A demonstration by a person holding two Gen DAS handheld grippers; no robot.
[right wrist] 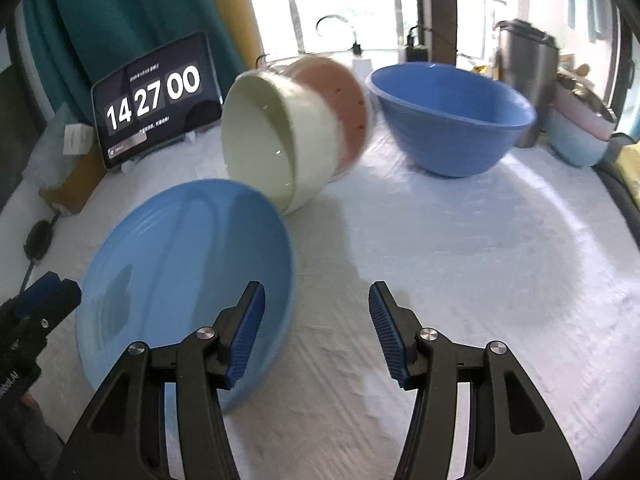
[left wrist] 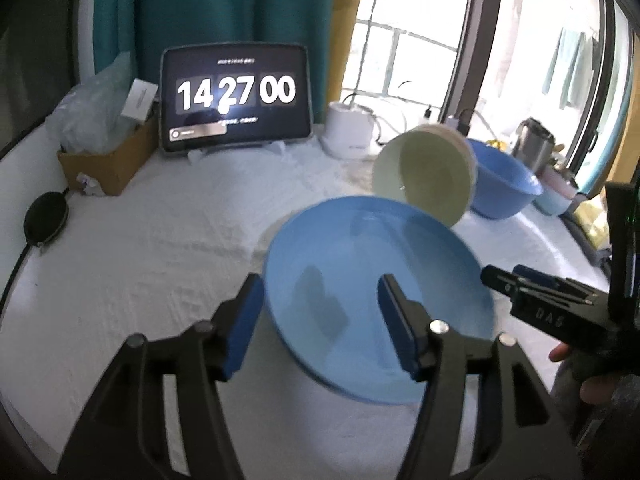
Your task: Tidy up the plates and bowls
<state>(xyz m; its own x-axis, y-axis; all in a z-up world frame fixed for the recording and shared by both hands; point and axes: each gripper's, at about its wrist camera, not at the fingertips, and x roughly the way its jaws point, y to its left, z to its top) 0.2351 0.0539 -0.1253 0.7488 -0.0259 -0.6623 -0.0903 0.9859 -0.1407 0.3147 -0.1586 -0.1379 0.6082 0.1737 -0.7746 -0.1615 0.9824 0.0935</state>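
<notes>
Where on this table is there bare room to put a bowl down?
Bare cloth lies left of the light blue plate, between it, the box and the tablet, and right of it, before the blue bowl. The far right, by the steel pot, is crowded.

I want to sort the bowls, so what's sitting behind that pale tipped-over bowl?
The pale bowl lies on its side, nested in a pink bowl behind it. The pink bowl's inside is covered, so anything further in can't be seen.
</notes>
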